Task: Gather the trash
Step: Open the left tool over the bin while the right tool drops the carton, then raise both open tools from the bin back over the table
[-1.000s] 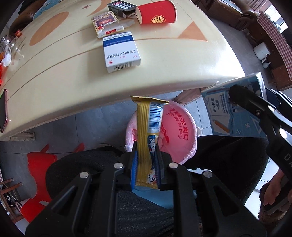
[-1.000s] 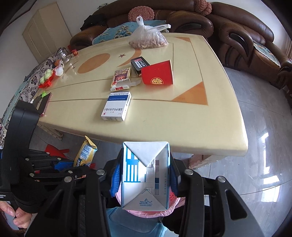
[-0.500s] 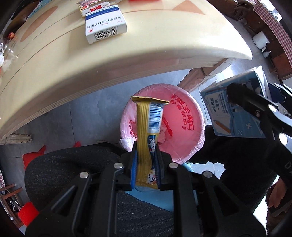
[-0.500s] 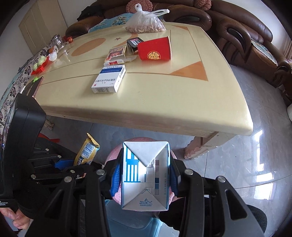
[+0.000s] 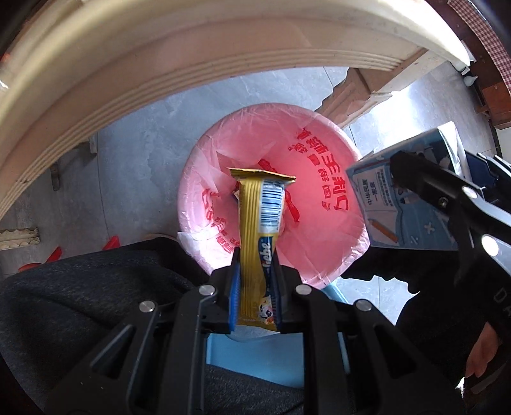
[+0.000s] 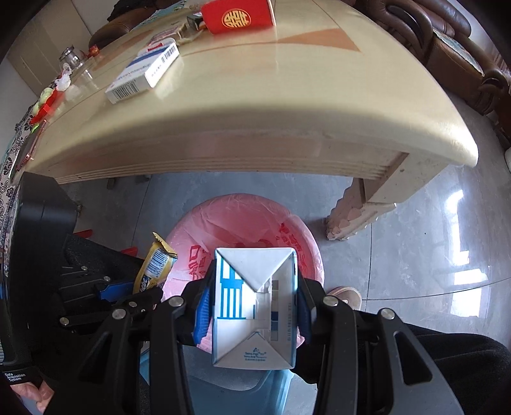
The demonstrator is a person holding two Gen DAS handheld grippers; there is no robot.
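Fingers (image 5: 255, 287) clamp a gold snack wrapper (image 5: 260, 223), right fingers (image 6: 252, 306) a milk carton (image 6: 254, 306), both poised over the pink-lined bin (image 5: 319, 153) at 12 o'clock for dropping

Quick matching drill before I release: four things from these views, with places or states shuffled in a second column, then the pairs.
Things:
1. gold snack wrapper
2. milk carton
3. red paper cup
4. pink-lined bin

Places or states:
A. lying on its side on the table
B. clamped in the right gripper
C. on the floor beside the table leg
D. clamped in the left gripper

Pairs: 1-D, 2-B, 3-A, 4-C
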